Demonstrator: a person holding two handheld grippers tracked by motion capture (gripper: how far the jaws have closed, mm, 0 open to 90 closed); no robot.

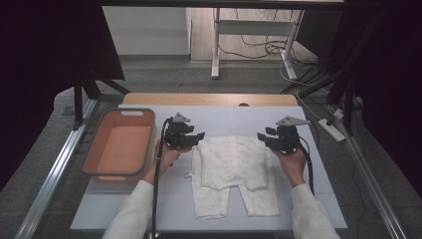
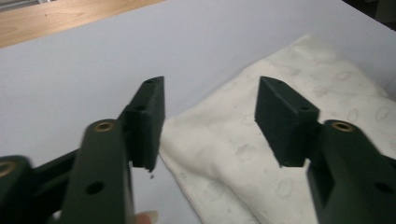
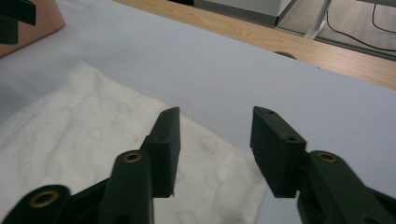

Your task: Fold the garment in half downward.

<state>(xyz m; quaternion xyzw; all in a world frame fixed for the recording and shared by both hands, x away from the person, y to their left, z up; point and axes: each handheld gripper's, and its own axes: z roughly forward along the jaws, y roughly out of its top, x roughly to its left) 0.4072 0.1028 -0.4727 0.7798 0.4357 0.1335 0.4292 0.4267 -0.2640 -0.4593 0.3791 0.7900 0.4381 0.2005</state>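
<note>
Trousers (image 1: 234,174) lay folded on the table (image 1: 219,119); left tool (image 1: 199,136) at ten o'clock, right tool (image 1: 263,135) at two, both gaped empty.

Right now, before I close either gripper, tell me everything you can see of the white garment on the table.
The white garment looks like small soft cotton trousers, cream-white with a faint printed pattern. It lies flat on the pale table cover, its upper part folded down over itself, with two short legs pointing toward the person. The fabric is slightly creased. The left gripper hovers open at its far left corner and the right gripper open at its far right corner; neither grips it yet.
</note>
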